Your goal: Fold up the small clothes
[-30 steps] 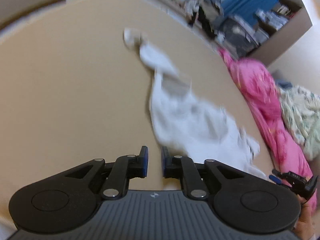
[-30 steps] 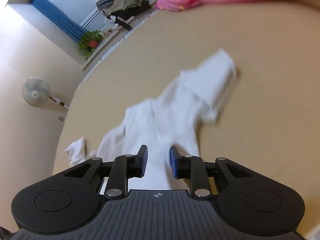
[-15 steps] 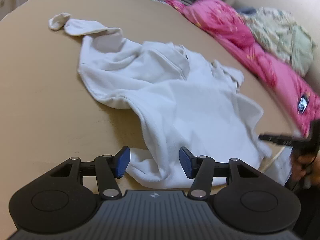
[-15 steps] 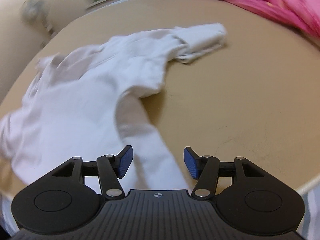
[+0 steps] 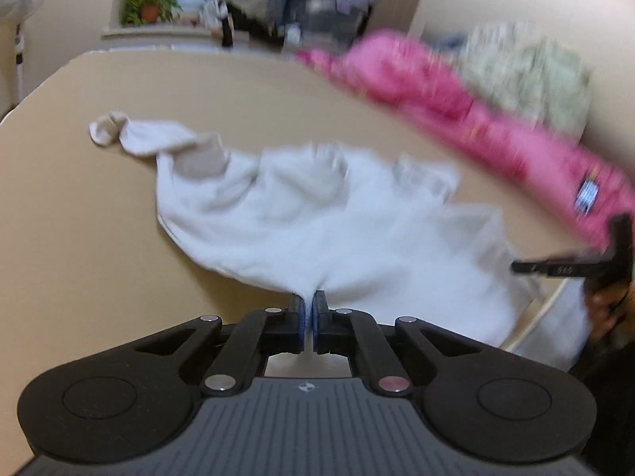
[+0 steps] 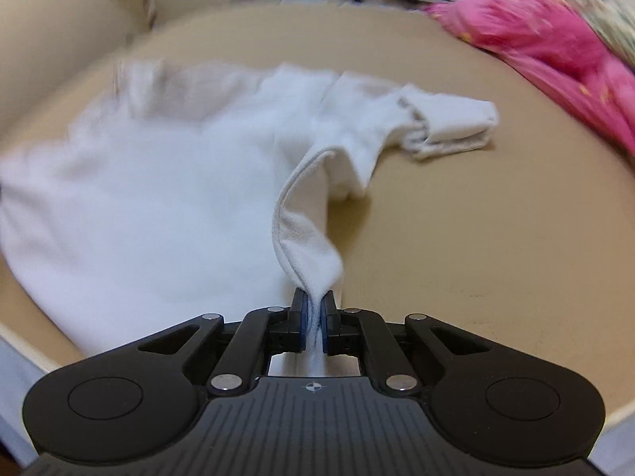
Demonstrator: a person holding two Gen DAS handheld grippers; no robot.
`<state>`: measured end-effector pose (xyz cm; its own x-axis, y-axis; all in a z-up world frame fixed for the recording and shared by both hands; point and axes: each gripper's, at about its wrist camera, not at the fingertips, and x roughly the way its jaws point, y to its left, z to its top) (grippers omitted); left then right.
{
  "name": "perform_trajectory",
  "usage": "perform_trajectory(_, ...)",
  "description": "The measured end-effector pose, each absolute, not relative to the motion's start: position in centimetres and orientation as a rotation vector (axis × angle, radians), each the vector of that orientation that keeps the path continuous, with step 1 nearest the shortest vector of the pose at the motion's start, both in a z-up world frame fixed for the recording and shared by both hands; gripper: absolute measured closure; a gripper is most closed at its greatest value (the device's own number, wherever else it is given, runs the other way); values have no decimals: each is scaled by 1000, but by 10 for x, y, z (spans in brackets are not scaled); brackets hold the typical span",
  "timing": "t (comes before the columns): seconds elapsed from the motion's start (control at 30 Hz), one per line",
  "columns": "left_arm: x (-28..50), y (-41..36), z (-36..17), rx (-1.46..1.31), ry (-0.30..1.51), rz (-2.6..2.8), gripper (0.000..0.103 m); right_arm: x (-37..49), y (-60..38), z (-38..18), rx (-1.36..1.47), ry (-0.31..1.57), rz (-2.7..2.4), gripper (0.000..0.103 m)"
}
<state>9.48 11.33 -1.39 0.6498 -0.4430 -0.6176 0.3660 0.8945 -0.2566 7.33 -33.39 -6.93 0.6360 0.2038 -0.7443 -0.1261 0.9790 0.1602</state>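
Note:
A small white long-sleeved garment [image 5: 325, 222] lies crumpled on the beige table [image 5: 79, 238]. My left gripper [image 5: 308, 304] is shut on its near hem and lifts the cloth a little. In the right wrist view the same white garment [image 6: 158, 198] spreads to the left, with one sleeve [image 6: 448, 127] lying to the far right. My right gripper [image 6: 315, 304] is shut on a raised fold of its near edge. The other sleeve [image 5: 139, 135] trails to the far left in the left wrist view. The right gripper also shows at the right edge of the left wrist view [image 5: 555, 267].
A pink blanket [image 5: 476, 119] and a pale patterned cloth [image 5: 528, 71] lie along the table's far right side; the pink blanket also shows in the right wrist view [image 6: 555, 39]. A window sill with a potted plant [image 5: 149, 4] and cluttered shelves are behind the table. The table's near edge [image 6: 595, 408] is close.
Both grippers were open over the garment's near edge half a second ago. Both have shut on the cloth and pulled it up a little.

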Motion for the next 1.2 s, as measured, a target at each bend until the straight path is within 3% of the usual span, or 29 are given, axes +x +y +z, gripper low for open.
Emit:
perform_trajectory(0.1,60,165,22,-240,631,-465,100,39,-374,-27,491,715,274,98)
perform_trajectory(0.17,46,196,26,-337,652,-436,100,9,-403,-13,769,610,359,98)
perform_trajectory(0.23,41,210,16,-362,713,-394,100,-10,-415,-15,865,609,380,97)
perform_trajectory(0.33,45,208,-4,-278,871,-316,91,-9,-405,-41,686,833,257,86)
perform_trajectory(0.4,48,208,-11,-310,906,-295,79,-1,-398,-65,615,1000,124,82)
perform_trajectory(0.5,57,193,-22,-314,950,-321,60,7,-395,-72,604,1018,84,65)
perform_trajectory(0.57,64,179,-36,-300,1016,-323,58,11,-387,-73,556,1025,72,54)
perform_trajectory(0.73,71,143,-84,-162,1201,-274,58,19,-369,-90,432,1085,47,52)
perform_trajectory(0.77,71,138,-90,-136,1223,-274,59,21,-363,-97,408,1103,48,53)
perform_trajectory(0.83,68,130,-96,-59,1215,-251,70,20,-353,-105,330,1133,50,58)
perform_trajectory(0.87,66,127,-95,-25,1205,-250,88,18,-350,-107,297,1140,53,63)
perform_trajectory(0.9,64,127,-95,-18,1203,-272,97,16,-347,-107,273,1140,55,85)
perform_trajectory(0.93,61,127,-91,-15,1196,-277,100,13,-345,-106,262,1140,65,100)
perform_trajectory(1.03,52,140,-69,-34,1143,-271,101,4,-351,-91,353,1078,151,100)
perform_trajectory(1.17,24,171,-38,-133,1086,-254,102,-19,-366,-48,533,858,357,100)
perform_trajectory(1.2,21,169,-41,-103,1107,-229,103,-20,-367,-49,511,887,343,100)
